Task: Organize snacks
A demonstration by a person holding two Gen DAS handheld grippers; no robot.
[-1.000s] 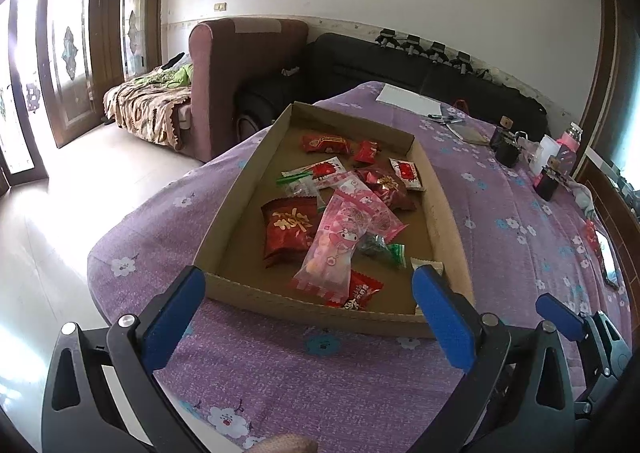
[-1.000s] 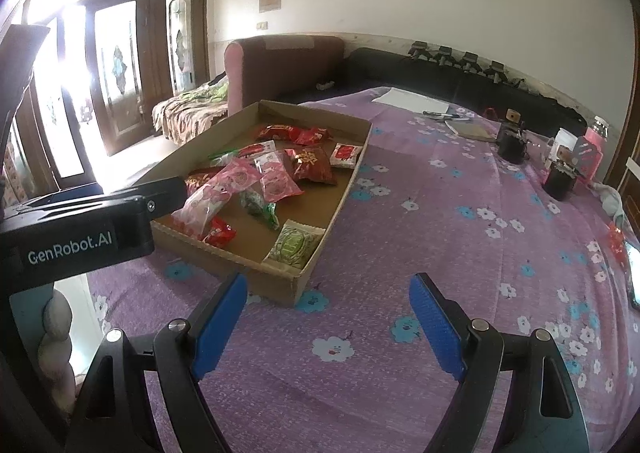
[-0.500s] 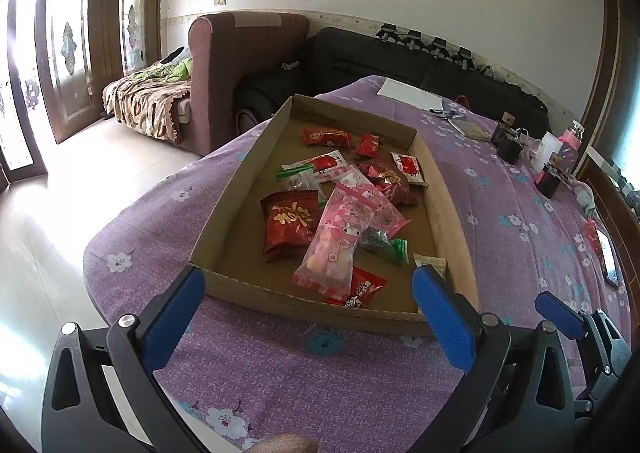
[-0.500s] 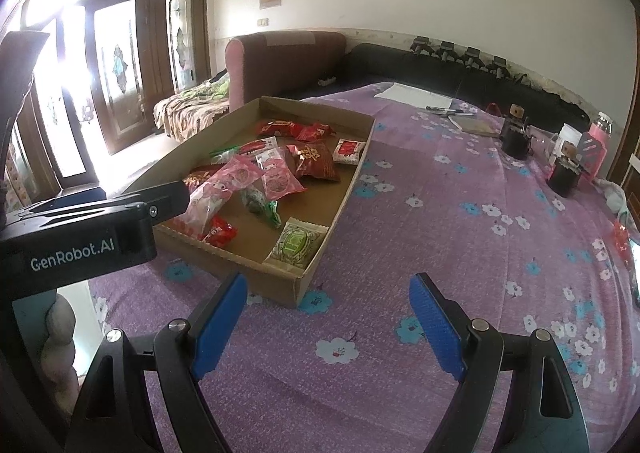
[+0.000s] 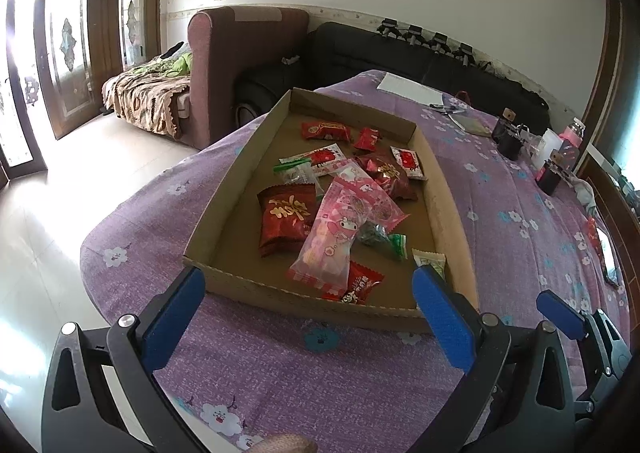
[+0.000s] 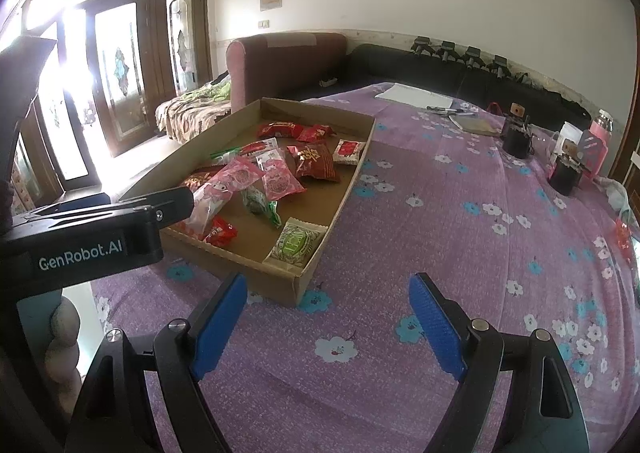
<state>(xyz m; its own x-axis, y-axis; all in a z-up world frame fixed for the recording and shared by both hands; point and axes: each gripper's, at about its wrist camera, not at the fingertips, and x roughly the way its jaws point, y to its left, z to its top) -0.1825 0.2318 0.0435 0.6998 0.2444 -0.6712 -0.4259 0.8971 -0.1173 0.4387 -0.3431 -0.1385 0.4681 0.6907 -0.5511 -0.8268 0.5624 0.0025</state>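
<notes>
With both sets of jaws spread and empty, the left gripper (image 5: 308,303) faces the cardboard tray (image 5: 236,169) at frame centre, its long axis running away up-frame, nearer than the right gripper (image 6: 328,313).

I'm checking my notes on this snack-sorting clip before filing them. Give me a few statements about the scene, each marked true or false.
1. The snacks lie in a cardboard tray. True.
2. The left gripper holds a pink packet. False: its jaws are open and empty, short of the tray.
3. The green packet lies in the tray's near corner. True.
4. The right gripper is shut. False: open, over the purple floral cloth.
</notes>
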